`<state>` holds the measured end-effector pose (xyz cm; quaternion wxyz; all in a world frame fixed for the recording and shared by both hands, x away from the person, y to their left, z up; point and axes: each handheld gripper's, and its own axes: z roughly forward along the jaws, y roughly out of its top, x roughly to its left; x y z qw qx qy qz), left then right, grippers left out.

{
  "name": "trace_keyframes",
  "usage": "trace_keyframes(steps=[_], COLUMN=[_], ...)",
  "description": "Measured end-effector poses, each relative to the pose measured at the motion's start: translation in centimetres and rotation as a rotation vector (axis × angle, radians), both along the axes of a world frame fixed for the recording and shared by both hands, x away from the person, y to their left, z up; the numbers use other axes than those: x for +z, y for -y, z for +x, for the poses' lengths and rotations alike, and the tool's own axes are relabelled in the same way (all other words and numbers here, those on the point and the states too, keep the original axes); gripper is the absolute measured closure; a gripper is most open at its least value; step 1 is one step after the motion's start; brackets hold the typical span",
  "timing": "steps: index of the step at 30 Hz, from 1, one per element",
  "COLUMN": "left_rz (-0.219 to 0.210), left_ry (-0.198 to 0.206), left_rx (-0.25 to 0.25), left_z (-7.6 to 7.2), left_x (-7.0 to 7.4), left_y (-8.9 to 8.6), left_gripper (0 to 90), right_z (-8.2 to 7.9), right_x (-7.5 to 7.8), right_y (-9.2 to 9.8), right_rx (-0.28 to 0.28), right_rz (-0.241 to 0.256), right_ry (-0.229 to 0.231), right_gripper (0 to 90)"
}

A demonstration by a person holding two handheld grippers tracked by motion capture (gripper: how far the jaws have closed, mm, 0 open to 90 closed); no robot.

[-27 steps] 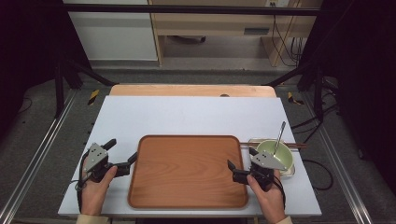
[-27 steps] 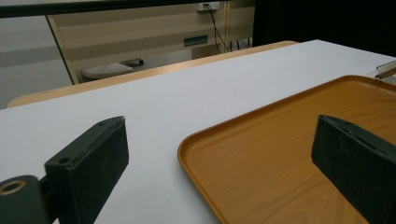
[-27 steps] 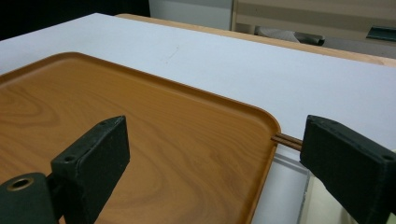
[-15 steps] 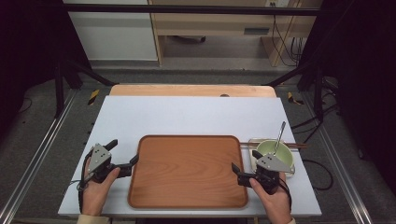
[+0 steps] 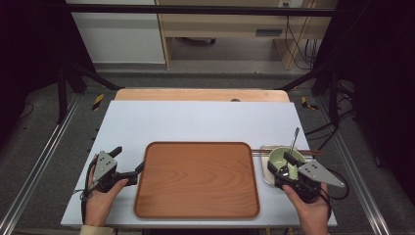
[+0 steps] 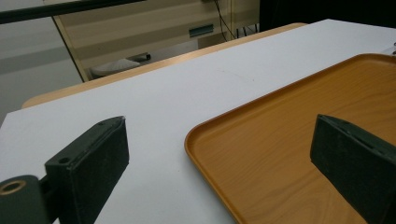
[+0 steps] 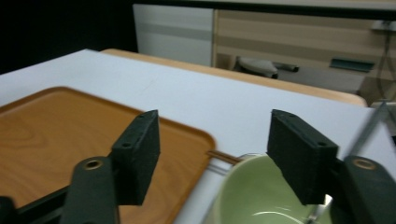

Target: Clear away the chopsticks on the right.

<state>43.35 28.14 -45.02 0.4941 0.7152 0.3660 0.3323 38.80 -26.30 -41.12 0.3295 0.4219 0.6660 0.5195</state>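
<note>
- Left gripper (image 5: 128, 163) sits just off the left edge of the tray (image 5: 196, 205), its jaws spread wide with nothing between them; in the left gripper view one jaw hangs over the white table (image 6: 154, 116) and the other over the tray's near corner.
- The tray is the landmark: a smooth, wood-grain rectangle with rounded corners and a low raised lip, lying flat and bare.
- Right of the tray, the pale green bowl (image 5: 281, 159) stands on a small square dish (image 5: 264, 149), with a metal spoon (image 5: 293, 138) leaning in it and chopsticks (image 5: 259, 152) lying behind.
- Right gripper (image 5: 288, 164) hovers at the bowl's near rim, jaws apart and holding nothing.
- Judged step: grasping the bowl to move it toward the tray. The glazed rim looks slick, so straddle the wall squarely, clear of the spoon, and lift level.
</note>
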Motion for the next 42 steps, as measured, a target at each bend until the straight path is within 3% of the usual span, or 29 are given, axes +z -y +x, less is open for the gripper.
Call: trace_keyframes(steps=[1,5,7,8,11,14,15,20,21,23,24,25,28,29,31,32,34,42], left_rz=[-0.001,0.000,0.001,0.000,-0.017,-0.006,-0.008,-0.022,-0.016,-0.015,-0.015,-0.015,-0.017,-0.015,-0.012,-0.010,-0.005,0.004], left_ry=[-0.002,-0.008,-0.009,-0.010,-0.005,-0.001,0.002,0.011,0.010,0.011,0.011,0.012,0.016,0.014,0.011,0.011,0.008,-0.002], left_rx=[0.002,0.015,0.023,0.029,0.053,0.062,0.067,0.080,0.081,0.084,0.085,0.087,0.091,0.091,0.095,0.095,0.094,0.085], left_z=[0.0,-0.1,-0.2,-0.3,-0.9,-1.1,-1.2,-1.2,-1.3,-1.3,-1.3,-1.4,-1.4,-1.4,-1.4,-1.4,-1.4,-1.2], left_x=[-0.1,-0.3,-0.4,-0.4,-0.8,-1.1,-1.1,-1.0,-1.1,-1.2,-1.2,-1.2,-1.2,-1.3,-1.4,-1.4,-1.5,-1.7], left_y=[0.0,-0.2,-0.3,-0.4,-0.5,-0.5,-0.5,-0.5,-0.6,-0.6,-0.6,-0.6,-0.7,-0.7,-0.8,-0.8,-0.8,-0.7], left_gripper=[4.4,4.7,5.1,5.1,6.6,6.6,6.6,6.7,7.1,7.2,7.2,7.2,7.6,7.6,7.6,7.6,7.7,8.0], right_z=[-0.2,-0.3,-0.4,-0.4,0.0,0.6,1.5,3.7,5.1,5.8,7.2,7.2,10.1,10.1,11.8,11.8,13.1,14.3], right_x=[0.3,0.3,0.2,0.2,-0.2,-0.5,-0.8,-1.1,-1.4,-1.6,-1.9,-1.9,-2.5,-2.5,-3.3,-3.3,-4.1,-4.3], right_y=[1.2,3.2,5.2,5.2,8.0,9.2,10.2,11.7,12.4,12.7,13.1,13.1,13.2,13.2,13.2,13.2,13.2,13.7], right_rx=[-0.037,-0.091,-0.142,-0.142,-0.205,-0.218,-0.209,-0.192,-0.186,-0.186,-0.178,-0.178,-0.156,-0.156,-0.151,-0.151,-0.142,-0.132], right_rz=[0.000,0.005,0.000,0.000,0.008,-0.005,-0.039,-0.069,-0.064,-0.066,-0.074,-0.074,-0.112,-0.112,-0.138,-0.138,-0.181,-0.218], right_ry=[0.014,0.012,-0.006,-0.006,-0.057,-0.094,-0.135,-0.189,-0.213,-0.224,-0.248,-0.248,-0.291,-0.291,-0.346,-0.346,-0.400,-0.462], right_gripper=[43.7,53.3,65.1,65.1,78.7,84.5,87.9,90.0,90.0,90.0,90.0,90.0,90.0,90.0,90.0,90.0,90.0,88.8])
